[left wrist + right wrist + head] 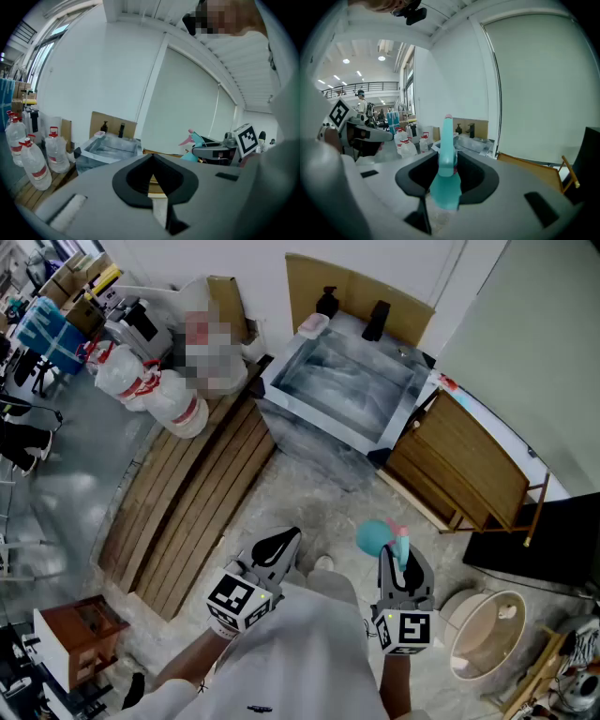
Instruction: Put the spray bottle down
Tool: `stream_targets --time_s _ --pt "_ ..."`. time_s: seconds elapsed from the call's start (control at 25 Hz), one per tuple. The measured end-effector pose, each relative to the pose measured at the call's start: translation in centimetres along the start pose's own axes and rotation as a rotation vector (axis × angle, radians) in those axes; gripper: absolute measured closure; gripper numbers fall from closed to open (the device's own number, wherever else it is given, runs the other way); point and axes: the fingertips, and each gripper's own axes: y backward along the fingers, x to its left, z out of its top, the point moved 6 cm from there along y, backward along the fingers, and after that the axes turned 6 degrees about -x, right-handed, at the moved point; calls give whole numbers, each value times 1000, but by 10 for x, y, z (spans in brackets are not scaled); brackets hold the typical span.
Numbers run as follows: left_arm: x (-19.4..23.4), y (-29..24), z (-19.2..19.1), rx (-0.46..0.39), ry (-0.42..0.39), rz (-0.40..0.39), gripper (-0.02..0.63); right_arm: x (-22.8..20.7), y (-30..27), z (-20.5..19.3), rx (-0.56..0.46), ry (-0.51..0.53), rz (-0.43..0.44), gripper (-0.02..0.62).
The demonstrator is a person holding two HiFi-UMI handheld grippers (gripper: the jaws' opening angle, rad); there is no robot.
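A teal spray bottle (377,537) with a pink trigger hangs in the air above the pale floor, and my right gripper (397,563) is shut on it. In the right gripper view the bottle (446,185) fills the gap between the black jaws, its neck and nozzle pointing up and away. The left gripper view catches the same bottle (194,141) off to the right. My left gripper (279,547) hovers beside the right one, shut with nothing in it; its black jaws (152,161) meet at the tip.
A metal sink basin (281,381) with two dark bottles (377,321) on its rim stands ahead. A slatted wooden platform (187,512) and water jugs (150,385) lie left. A wooden panel (469,465) and a beige tub (487,634) are right.
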Motion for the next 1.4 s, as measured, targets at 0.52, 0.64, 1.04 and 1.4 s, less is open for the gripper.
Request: stream_targets --time_s 0.52,0.64,1.04,1.4 --pt "-22 4 0 -38 -81 6 603 21 -9 7 -118 3 66 474" --pt "-33 4 0 -39 -90 24 601 17 -5 11 -133 14 76 474" --pt "-61 5 -10 -79 -64 80 601 -7 5 -1 -148 -41 132 476" --pt "-26 -16 1 -99 -35 125 601 -5 -42 5 -130 -48 177 476"
